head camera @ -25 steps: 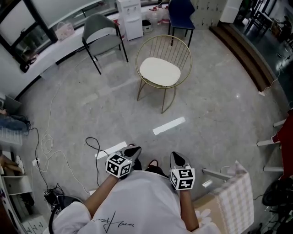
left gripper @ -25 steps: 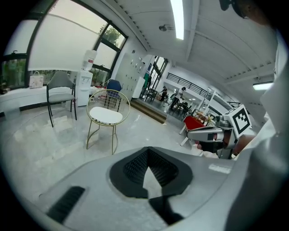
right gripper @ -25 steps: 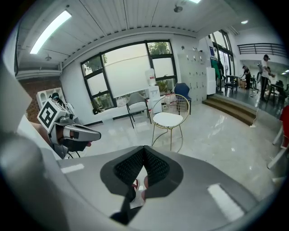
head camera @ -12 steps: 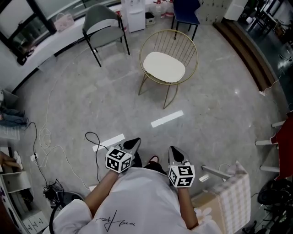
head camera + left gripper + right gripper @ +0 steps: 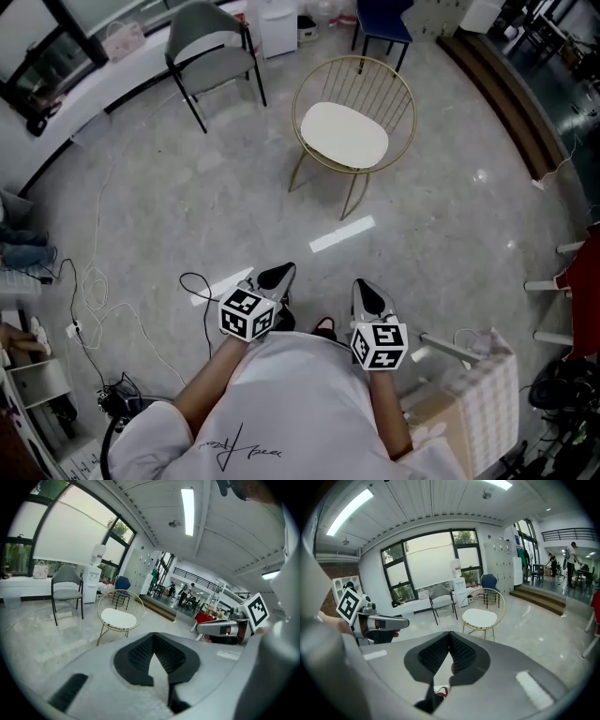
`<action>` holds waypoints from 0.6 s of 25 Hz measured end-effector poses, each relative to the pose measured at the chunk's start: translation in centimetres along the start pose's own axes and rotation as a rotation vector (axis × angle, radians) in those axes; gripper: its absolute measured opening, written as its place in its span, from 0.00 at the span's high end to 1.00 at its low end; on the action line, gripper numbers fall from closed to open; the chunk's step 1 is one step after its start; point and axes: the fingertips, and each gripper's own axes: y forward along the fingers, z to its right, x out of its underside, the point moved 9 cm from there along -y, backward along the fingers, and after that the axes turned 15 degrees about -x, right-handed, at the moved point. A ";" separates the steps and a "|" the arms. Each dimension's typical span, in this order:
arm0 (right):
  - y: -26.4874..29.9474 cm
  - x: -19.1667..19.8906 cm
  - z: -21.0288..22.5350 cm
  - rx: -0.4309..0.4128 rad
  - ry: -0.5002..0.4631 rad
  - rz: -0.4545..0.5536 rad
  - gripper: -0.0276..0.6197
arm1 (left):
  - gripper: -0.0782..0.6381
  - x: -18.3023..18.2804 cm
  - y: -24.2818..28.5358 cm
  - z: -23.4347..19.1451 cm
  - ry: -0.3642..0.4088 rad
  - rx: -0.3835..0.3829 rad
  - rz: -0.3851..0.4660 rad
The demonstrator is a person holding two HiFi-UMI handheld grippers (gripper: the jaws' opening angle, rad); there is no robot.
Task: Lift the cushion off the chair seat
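Cushion (image 5: 344,134) lies on the far chair (image 5: 353,196), well apart from us, so we're on the approach, left gripper (image 5: 277,276) and right gripper (image 5: 367,296) both closed, empty, needing to open at its edge.

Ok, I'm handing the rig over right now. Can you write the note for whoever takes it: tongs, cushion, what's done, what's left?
Left tongs: shut, empty, held low in front of the person.
Right tongs: shut, empty, level with the left ones.
Cushion: white, lying flat on the seat of the gold wire chair, untouched.
The chair stands across open floor, well out of reach of both tongs.
Done: nothing on the cushion yet.
Left: close the gap to the chair, open the tongs, grip the cushion by its edge, probably one side each, and lift it clear of the seat.
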 end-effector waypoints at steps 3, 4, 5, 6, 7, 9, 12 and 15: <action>2.0 -1.1 -0.7 -0.005 -0.008 0.005 0.95 | 0.89 -1.3 0.2 -2.1 0.009 -0.024 0.024; 2.6 -1.4 -1.0 -0.006 -0.011 0.005 0.95 | 0.89 -1.7 0.2 -2.8 0.008 -0.032 0.029; 3.3 -1.7 -1.4 -0.006 -0.014 0.004 0.95 | 0.89 -2.1 0.2 -3.6 0.006 -0.037 0.033; 3.9 -1.9 -1.8 -0.004 -0.017 0.002 0.95 | 0.89 -2.4 0.1 -4.3 0.004 -0.039 0.035; 4.6 -2.1 -2.2 -0.001 -0.021 0.001 0.95 | 0.89 -2.7 0.1 -5.0 0.006 -0.039 0.035; 5.6 -2.5 -2.8 0.007 -0.026 0.002 0.94 | 0.89 -2.9 0.0 -6.0 0.016 -0.029 0.033; 6.8 -2.6 -3.6 0.030 -0.021 0.011 0.93 | 0.89 -3.0 -0.3 -7.6 0.028 -0.010 0.027; 7.9 -2.6 -4.3 0.053 -0.013 0.020 0.92 | 0.89 -3.1 -0.4 -9.0 0.029 0.001 0.025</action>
